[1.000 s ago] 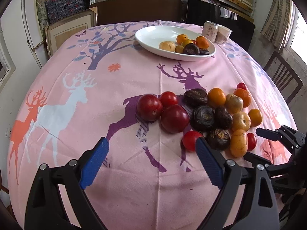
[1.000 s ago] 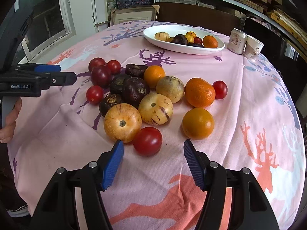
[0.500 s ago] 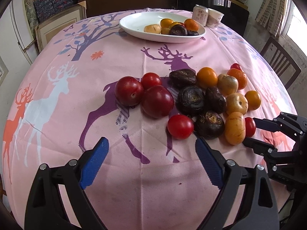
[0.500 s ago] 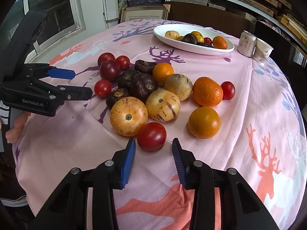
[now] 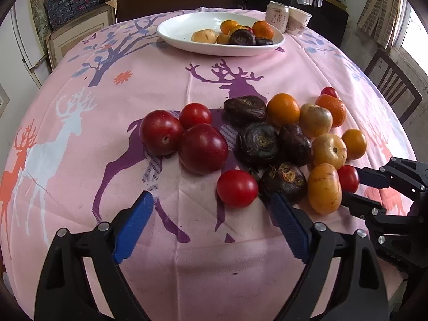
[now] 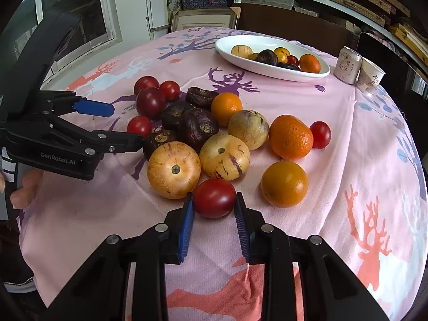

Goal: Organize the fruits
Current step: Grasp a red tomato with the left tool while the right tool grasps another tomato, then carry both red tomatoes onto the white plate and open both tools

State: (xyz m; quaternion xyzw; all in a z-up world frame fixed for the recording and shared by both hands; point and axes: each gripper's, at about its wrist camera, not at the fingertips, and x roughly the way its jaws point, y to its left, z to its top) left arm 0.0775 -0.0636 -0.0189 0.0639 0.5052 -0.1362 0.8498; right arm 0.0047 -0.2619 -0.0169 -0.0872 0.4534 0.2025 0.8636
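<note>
**Right tongs closed on near tomato; left tongs wide, next tomato at 12 o'clock**

Pink deer-print tablecloth (image 6: 347,139) on a round table carries a loose heap of fruit; a white oval plate (image 6: 227,50) with several fruits already on it is set at the far side, toward 12–1 o'clock from the right tongs, next to a pale drinks can (image 6: 347,65) and a paper cup (image 6: 371,76).

Right gripper (image 6: 214,208): jaws have just been closing and are now narrow, blue pads pressed on either flank of a small round red cherry tomato (image 6: 214,197), which still sits on the cloth. It lies dead ahead at 12 o'clock, touching a striped yellow round melon-like fruit (image 6: 174,169) at its 10 o'clock; a smooth orange round fruit (image 6: 284,183) sits apart at its 3 o'clock. The tomato is near-spherical, so no long axis needs to be matched.

Left gripper (image 5: 211,208): jaws have just been narrowing a little but are held wide, nothing gripped. A second small red cherry tomato (image 5: 237,188) lies just beyond the tips at 12–1 o'clock, touching a dark purple wrinkled fruit (image 5: 285,186) beside the right-hand pad.

Judgement: the right hand is served first, with a lift clear of the melon-like fruit, then a carry toward the plate. The left tongs would need shifting slightly toward 1 o'clock so the purple fruit is not pinched along with the tomato.
</note>
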